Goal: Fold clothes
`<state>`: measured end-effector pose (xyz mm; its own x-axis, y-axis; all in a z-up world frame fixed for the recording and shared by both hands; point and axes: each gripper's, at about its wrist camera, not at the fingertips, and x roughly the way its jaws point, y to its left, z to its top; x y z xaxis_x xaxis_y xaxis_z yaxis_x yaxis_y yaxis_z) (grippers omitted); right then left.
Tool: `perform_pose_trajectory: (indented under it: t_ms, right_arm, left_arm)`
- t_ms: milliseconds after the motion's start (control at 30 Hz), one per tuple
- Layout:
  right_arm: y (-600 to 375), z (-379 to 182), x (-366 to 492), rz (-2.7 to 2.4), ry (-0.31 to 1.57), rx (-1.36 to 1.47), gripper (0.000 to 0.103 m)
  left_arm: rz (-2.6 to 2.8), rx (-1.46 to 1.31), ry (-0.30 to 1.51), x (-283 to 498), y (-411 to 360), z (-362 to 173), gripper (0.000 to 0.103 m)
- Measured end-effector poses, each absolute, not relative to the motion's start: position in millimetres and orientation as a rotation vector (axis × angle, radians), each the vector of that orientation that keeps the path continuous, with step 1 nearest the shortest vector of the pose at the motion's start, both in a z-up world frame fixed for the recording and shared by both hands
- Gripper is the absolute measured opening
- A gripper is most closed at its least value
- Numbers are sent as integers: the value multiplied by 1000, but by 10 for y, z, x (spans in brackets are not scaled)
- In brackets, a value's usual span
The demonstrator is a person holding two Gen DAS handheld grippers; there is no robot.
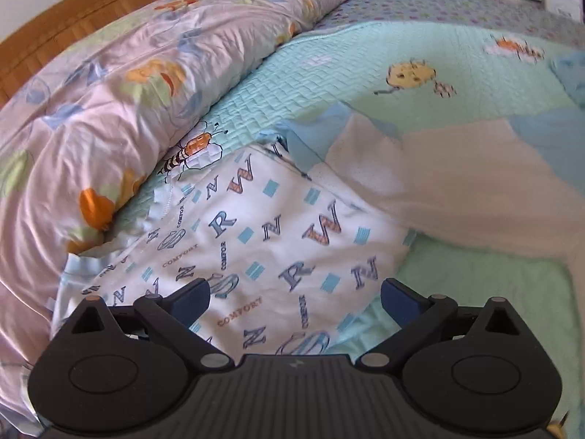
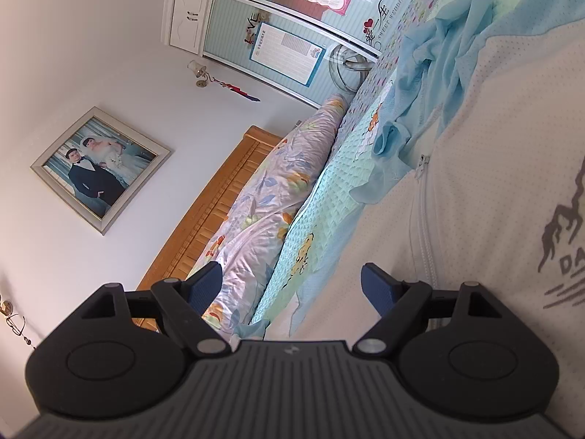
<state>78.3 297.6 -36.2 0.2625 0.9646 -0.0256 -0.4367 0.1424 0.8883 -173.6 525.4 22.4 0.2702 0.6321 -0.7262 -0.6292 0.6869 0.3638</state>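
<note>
Hovering over the bed, my left gripper [image 1: 295, 298] has its blue-padded fingers spread apart, gripping nothing, above a folded white letter-print garment [image 1: 256, 241], smooth cotton, roughly rectangular, its long axis running from near left to far right. Just beyond it lies a white perforated jacket [image 1: 457, 183] with pale blue trim. My right gripper [image 2: 292, 285] is likewise parted and empty, beside that jacket's zipper [image 2: 424, 219], which runs near to far. Farther off, a quilted mint bedspread [image 1: 365, 47] and a glossy floral duvet [image 1: 128, 84] meet the wooden headboard [image 2: 219, 197].
</note>
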Motion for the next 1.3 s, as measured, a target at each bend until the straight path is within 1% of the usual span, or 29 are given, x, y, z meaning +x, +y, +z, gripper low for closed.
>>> perform_pose_trajectory:
  t_ms: [67,167,267,300,333,367,467,533,600,700,833,933,967,1000,1033,1067,1100,1200,1267,1300]
  right_arm:
    - [2976,-361,785,1151,728,914,84]
    - [2971,-359,785,1151,728,916,84]
    - [2964,-364,789,1152,728,916,84]
    - [2957,-368,794,1152,728,914,84]
    - [2957,-366,797,1153,729,913,84]
    - [2955,-366,798,1154,730,914,84]
    - [2948,-367,798,1154,730,917,84]
    - [2944,-364,793,1154,729,914,84]
    - [2933,-368,793,1155,729,918,84]
    - [2933,-365,789,1156,728,921,84]
    - [2930,-369,791,1157,728,925,84]
    - [2930,-365,783,1157,728,924,84]
    - [2928,-365,784,1157,729,925,84]
    - [2926,-366,785,1157,729,927,84]
    - [2924,-367,785,1157,730,928,84]
    - [2920,-368,790,1157,730,927,84]
    - [2915,-368,798,1157,730,926,84]
    - [2892,-379,817,1158,730,931,84]
    - [2874,-389,828,1159,730,938,84]
    - [2871,-389,829,1159,730,936,84]
  left_arm:
    - [872,105,990,-1774,5184,146,103]
    - [912,263,984,-1831,5139,-3,103]
    - [957,211,951,-1869,5265,-21,102]
    - [943,182,943,-1883,5282,-3,93]
    - [920,155,935,-1899,5285,19,86]
    - [899,154,936,-1907,5262,22,75]
    - [938,165,922,-1972,5334,94,71]
    - [1010,164,901,-2038,5463,181,59]
    - [1082,163,880,-2103,5591,269,11]
    - [1189,161,845,-2201,5784,401,9]
    - [1331,159,796,-2332,6041,576,10]
    - [1517,146,828,-2713,6291,786,14]
    - [1582,141,840,-2848,6376,859,28]
    - [1647,136,852,-2984,6461,931,67]
    - [1712,131,863,-3119,6547,1004,87]
    - [1777,125,874,-3255,6632,1076,102]
    - [1764,97,858,-3327,6607,1144,98]
    - [1734,21,698,-3373,6265,1400,97]
    - [1555,-2,578,-3203,5972,1512,97]
    - [1410,-42,569,-3037,5897,1497,98]
